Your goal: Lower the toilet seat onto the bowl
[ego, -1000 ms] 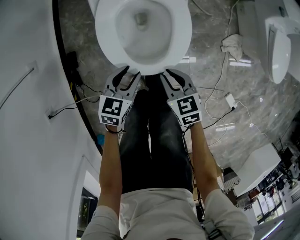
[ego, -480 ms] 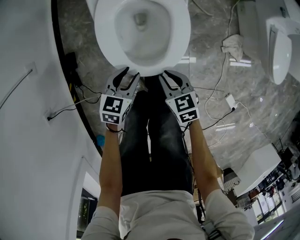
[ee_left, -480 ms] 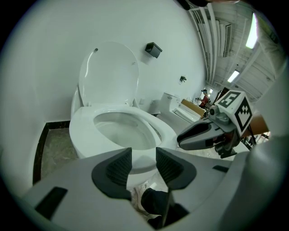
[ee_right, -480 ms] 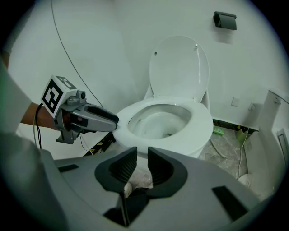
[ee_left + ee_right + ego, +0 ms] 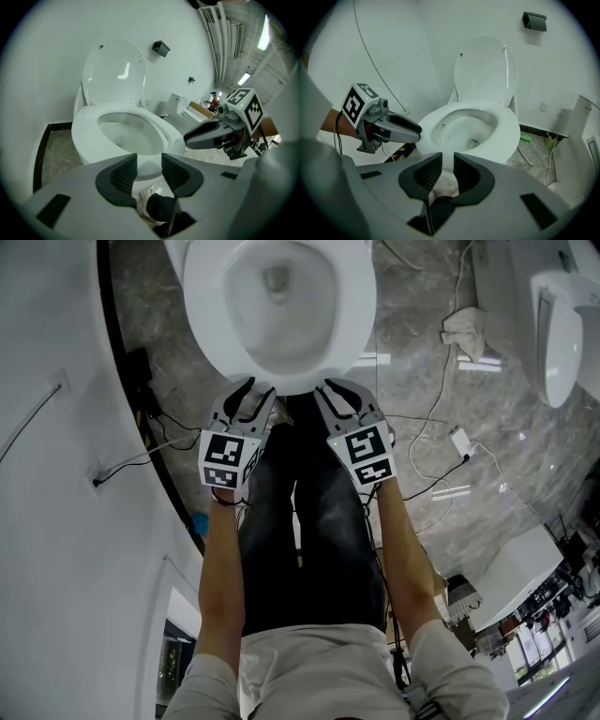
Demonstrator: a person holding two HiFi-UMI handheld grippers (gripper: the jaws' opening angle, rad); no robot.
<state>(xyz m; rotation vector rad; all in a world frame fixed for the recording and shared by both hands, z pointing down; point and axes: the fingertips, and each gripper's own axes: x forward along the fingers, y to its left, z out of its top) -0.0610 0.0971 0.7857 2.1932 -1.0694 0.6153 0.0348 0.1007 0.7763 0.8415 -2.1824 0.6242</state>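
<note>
Where bowl narrows, water seemingly pools.

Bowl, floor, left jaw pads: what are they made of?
Bowl: glazed ceramic by the look, glossy white with highlights.
Floor: polished grey stone or stone-look tile, veined and reflective.
Pads: dark ribbed rubber or plastic, matte.

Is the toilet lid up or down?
Up. The toilet lid stands raised against the wall behind the bowl, whose opening is uncovered.
</note>
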